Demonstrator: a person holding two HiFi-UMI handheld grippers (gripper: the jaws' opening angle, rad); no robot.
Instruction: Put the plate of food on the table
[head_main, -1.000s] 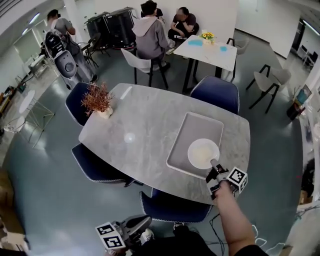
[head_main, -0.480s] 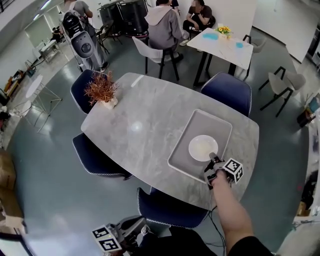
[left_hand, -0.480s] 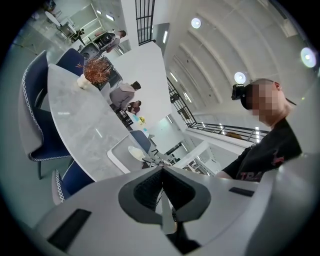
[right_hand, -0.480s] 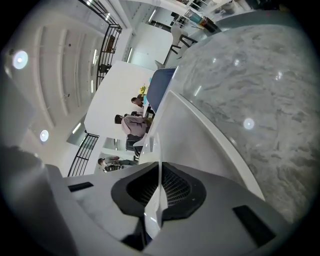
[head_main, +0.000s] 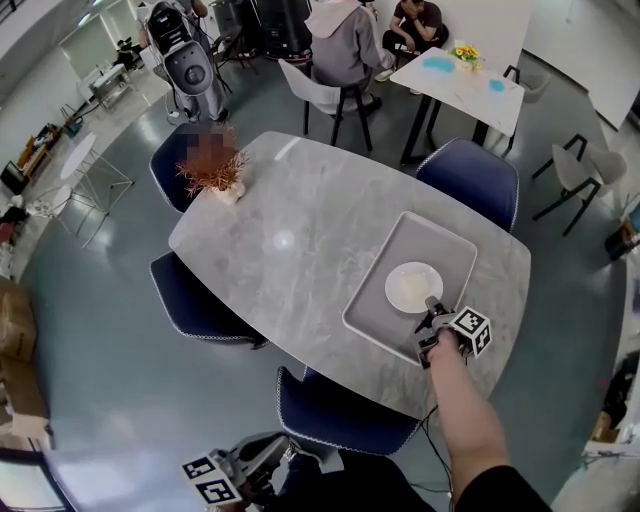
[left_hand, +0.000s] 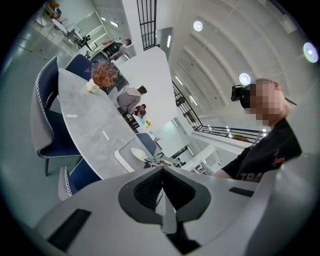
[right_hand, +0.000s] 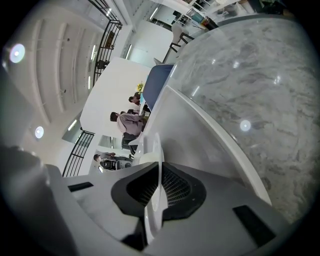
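Head view: a grey marble oval table (head_main: 300, 250) carries a pale grey rectangular tray (head_main: 440, 245) at its right end. A white round plate (head_main: 412, 286) sits in the tray's near half. The right gripper (head_main: 431, 308) is at the plate's near rim, probably to lift it onto the tabletop.

Left gripper view: the left gripper (left_hand: 161, 175) hangs off the table's near edge, jaws pressed together, empty.

Right gripper view: the jaws pinch the plate's thin rim.

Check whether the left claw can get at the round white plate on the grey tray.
Probably not yet: the left claw sits shut by the person's body, off the grey marble table, a blue chair between it and the round white plate, whose near rim the right claw clamps.
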